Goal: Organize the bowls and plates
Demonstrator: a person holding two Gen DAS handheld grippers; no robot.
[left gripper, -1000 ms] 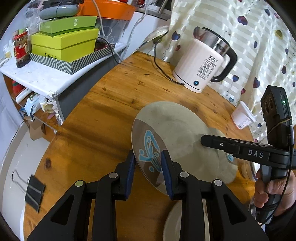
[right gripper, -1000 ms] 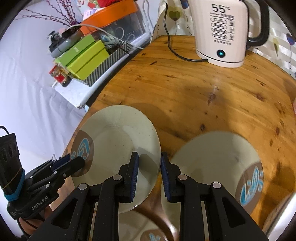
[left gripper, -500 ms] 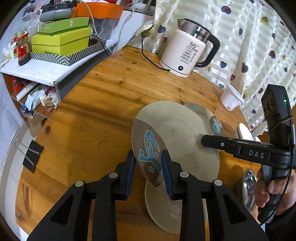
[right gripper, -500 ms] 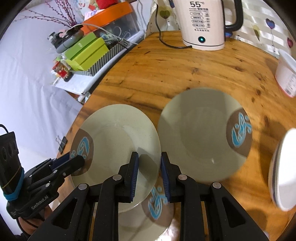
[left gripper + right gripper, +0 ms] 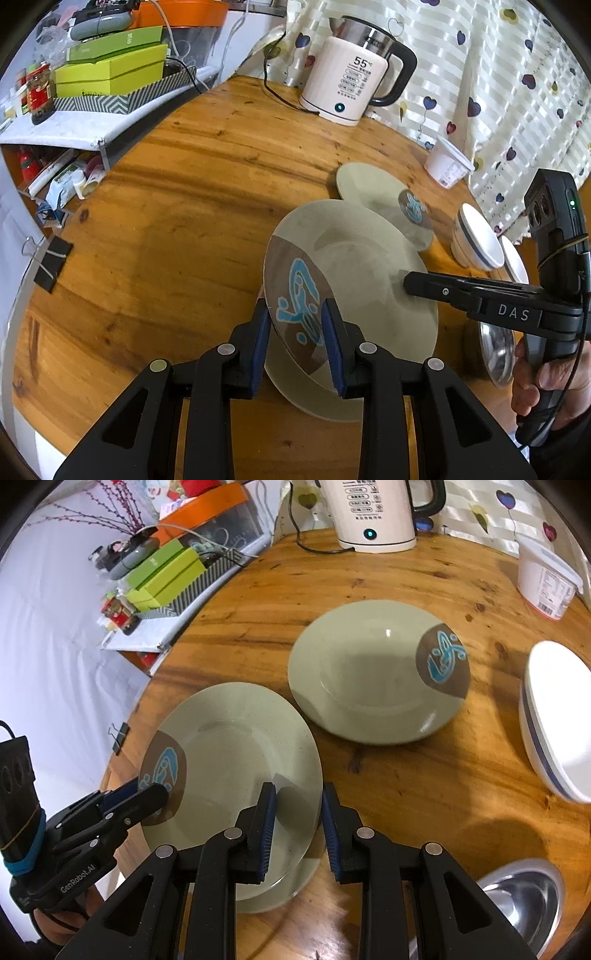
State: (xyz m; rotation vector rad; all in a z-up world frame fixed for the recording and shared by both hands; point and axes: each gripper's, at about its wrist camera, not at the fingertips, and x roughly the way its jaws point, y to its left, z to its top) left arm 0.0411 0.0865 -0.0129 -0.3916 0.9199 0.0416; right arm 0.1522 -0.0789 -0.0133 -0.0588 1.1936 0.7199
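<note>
I hold one pale green round ceramic plate with a brown patch and blue drawing (image 5: 351, 280) between both tongs. The left tongs (image 5: 295, 343) pinch the rim at the brown patch, and the right tongs (image 5: 297, 823) pinch the opposite rim, so the plate stays balanced and does not tip. It hangs tilted above a second pale green plate (image 5: 280, 893) that lies on the round wooden table (image 5: 177, 229); I judge I am carrying it to a stack. A third green plate with the same drawing (image 5: 376, 679) lies further on the table, and near it are a white bowl with a blue stripe (image 5: 476, 240) and a shiny steel bowl (image 5: 524, 901). At the back stand a white electric kettle (image 5: 351, 92) and a curtain with hearts (image 5: 509, 74).
</note>
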